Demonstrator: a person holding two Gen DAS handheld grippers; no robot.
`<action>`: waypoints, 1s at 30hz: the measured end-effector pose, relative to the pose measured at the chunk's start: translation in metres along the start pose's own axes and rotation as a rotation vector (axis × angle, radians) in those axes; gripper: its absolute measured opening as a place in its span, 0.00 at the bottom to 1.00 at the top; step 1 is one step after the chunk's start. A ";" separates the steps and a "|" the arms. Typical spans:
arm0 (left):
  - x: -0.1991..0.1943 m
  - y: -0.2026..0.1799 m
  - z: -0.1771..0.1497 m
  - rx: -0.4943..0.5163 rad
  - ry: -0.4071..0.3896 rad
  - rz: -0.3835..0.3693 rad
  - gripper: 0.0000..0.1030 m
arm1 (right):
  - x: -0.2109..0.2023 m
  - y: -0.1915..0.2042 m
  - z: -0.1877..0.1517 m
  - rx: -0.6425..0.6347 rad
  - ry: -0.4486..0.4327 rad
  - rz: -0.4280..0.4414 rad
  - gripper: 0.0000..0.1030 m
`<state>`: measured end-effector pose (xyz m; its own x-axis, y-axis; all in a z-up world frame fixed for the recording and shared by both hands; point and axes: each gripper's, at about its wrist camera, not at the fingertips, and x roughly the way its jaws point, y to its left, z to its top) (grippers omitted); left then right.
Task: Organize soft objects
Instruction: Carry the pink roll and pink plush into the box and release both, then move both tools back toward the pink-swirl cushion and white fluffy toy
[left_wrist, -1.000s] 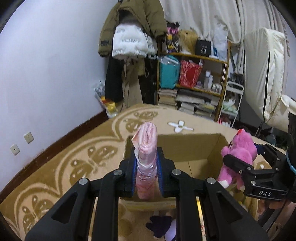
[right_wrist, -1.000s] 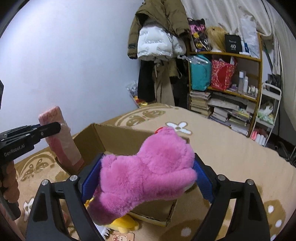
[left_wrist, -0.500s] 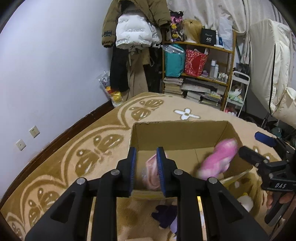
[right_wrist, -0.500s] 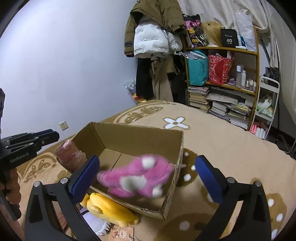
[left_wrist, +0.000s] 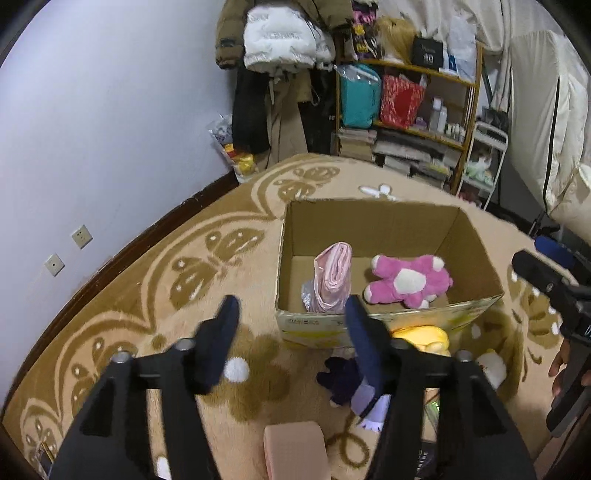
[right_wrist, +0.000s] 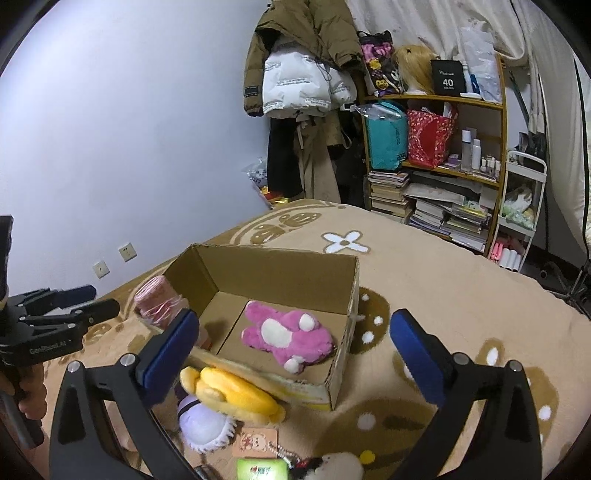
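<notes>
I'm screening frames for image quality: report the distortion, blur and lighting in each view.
Left wrist view: strong fisheye bend, dark vignette corners, left tool slightly soft, cardboard box sharp. Right wrist view: same curved walls, dim indoor light, right tool and pink plush crisp, no glare.

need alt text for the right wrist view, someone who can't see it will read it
An open cardboard box sits on a tan patterned rug with a pink plush toy lying inside it. The right hand-held gripper hangs open in front of it, holding nothing. A yellow plush lies on the rug against the box's near wall.
</notes>
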<state>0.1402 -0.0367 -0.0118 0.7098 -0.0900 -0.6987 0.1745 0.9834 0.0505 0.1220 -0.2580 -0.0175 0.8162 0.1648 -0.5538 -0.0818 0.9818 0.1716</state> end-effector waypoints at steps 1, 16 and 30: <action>-0.004 0.000 -0.001 -0.001 -0.002 -0.007 0.63 | -0.003 0.003 0.000 -0.006 0.001 -0.002 1.00; -0.058 0.024 -0.028 -0.078 0.024 -0.009 0.97 | -0.041 0.043 -0.024 -0.057 0.038 -0.004 1.00; -0.046 0.027 -0.056 -0.047 0.187 -0.031 0.97 | -0.045 0.050 -0.069 -0.072 0.111 -0.037 1.00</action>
<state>0.0744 0.0023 -0.0184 0.5643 -0.0933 -0.8203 0.1591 0.9873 -0.0029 0.0414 -0.2098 -0.0400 0.7513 0.1335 -0.6463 -0.0966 0.9910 0.0924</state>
